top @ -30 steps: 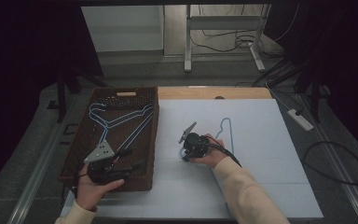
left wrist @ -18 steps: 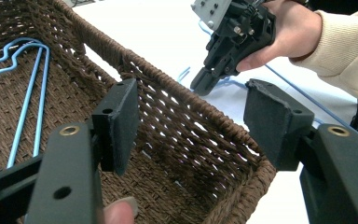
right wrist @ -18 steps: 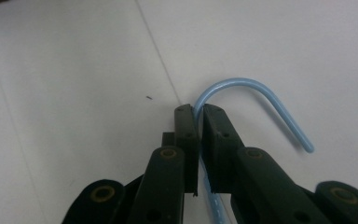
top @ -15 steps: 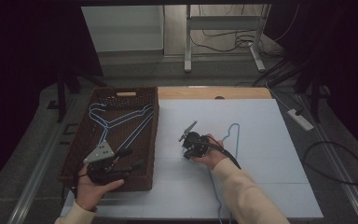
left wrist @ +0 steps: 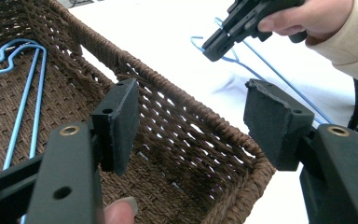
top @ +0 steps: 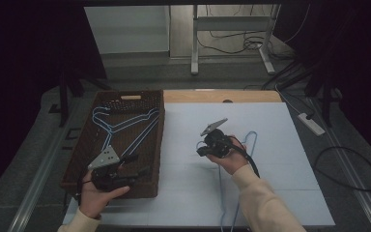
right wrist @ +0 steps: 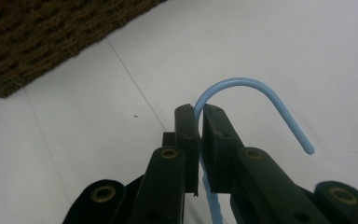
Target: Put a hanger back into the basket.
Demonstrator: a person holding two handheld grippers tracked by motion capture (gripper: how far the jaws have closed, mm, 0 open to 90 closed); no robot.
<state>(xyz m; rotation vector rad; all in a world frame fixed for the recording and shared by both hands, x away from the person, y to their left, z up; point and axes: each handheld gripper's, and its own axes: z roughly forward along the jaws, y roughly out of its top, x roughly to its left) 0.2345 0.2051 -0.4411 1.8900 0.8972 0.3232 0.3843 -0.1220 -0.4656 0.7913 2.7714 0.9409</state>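
Right gripper (right wrist: 199, 116) pinches the light-blue wire clothes hanger (right wrist: 261, 100) at the neck below its hook; left gripper (left wrist: 191, 126) waits spread wide at the basket.

In the right gripper view the two black jaws have just been closing and now stand pressed together on the blue wire, the hook curving up and over beyond the tips. In the high view that hanger (top: 252, 140) is over the white table cover (top: 280, 125) to the right of the dark woven wicker basket (top: 154, 145), its long axis running from the hook on the far side back toward the person. The left gripper (top: 133, 166) holds nothing, its jaws apart above the basket's near right corner (left wrist: 242, 154); two more blue hangers (top: 125, 125) lie inside.
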